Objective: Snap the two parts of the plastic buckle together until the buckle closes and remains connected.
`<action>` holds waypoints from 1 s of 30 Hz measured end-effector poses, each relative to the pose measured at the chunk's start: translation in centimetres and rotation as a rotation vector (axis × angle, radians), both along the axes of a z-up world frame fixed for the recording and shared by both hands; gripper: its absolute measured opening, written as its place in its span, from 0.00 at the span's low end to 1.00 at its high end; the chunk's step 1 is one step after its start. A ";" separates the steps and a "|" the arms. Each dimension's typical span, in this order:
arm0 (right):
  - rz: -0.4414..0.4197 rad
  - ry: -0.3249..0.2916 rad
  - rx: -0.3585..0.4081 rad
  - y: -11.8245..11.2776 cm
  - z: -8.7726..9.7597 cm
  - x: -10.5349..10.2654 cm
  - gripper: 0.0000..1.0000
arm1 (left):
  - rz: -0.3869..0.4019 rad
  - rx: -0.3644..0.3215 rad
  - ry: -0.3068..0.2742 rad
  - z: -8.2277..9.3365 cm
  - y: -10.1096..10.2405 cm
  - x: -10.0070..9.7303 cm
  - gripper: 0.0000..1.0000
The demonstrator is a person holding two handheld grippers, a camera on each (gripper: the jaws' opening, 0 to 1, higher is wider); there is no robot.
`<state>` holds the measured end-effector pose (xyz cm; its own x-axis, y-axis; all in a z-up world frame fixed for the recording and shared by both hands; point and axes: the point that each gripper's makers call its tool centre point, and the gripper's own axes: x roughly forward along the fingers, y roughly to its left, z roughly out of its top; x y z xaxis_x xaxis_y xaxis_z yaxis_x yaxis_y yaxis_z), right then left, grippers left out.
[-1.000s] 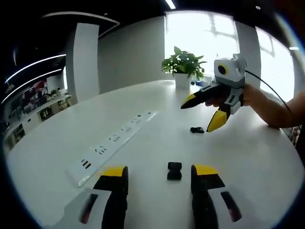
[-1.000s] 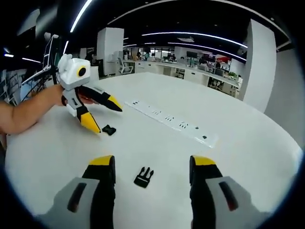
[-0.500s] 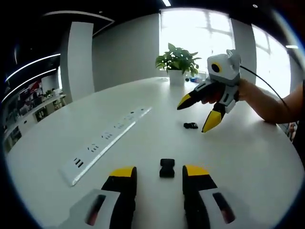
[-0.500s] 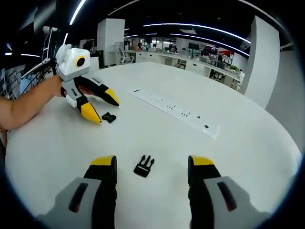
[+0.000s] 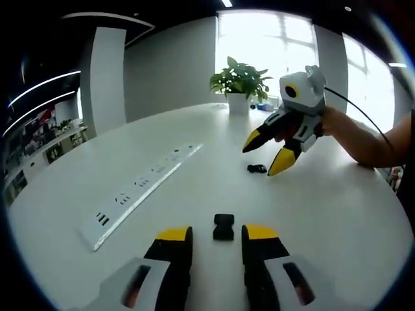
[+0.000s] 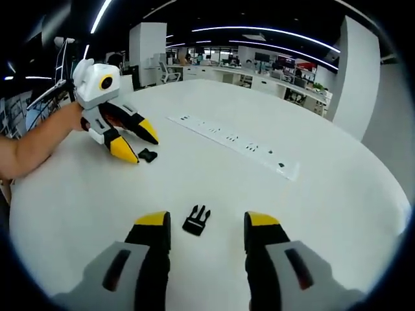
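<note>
On smooth white table: blocky black socket, pronged clip.

L gripper is being held low w/ jaws parted, yellow tips up front. R gripper is likewise being held low, jaws apart. Each is being gripped by a bare forearm.

The person's bare forearm is running off the frame edge (elbow cut off); the distant office desks are looking too blurry to tell.
</note>
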<state>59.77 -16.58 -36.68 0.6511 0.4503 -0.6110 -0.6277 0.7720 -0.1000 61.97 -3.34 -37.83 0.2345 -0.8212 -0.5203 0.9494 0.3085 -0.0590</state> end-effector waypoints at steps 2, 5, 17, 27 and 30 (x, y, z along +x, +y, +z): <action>-0.003 0.002 -0.010 -0.2 -0.1 0.0 0.40 | 0.000 -0.004 0.001 0.1 0.0 -0.1 0.29; -0.004 0.005 -0.008 -0.2 -0.2 0.0 0.37 | 0.006 -0.006 0.006 0.1 0.1 -0.2 0.28; -0.001 0.009 0.008 0.2 -0.4 -0.1 0.24 | 0.015 -0.012 -0.003 0.1 -0.1 -0.1 0.26; 0.006 0.027 0.012 0.4 -0.7 -0.2 0.21 | 0.007 -0.004 -0.016 0.1 -0.1 -0.3 0.20; 0.011 0.030 0.017 0.4 -0.7 -0.1 0.19 | 0.001 -0.003 -0.020 0.1 -0.1 -0.4 0.17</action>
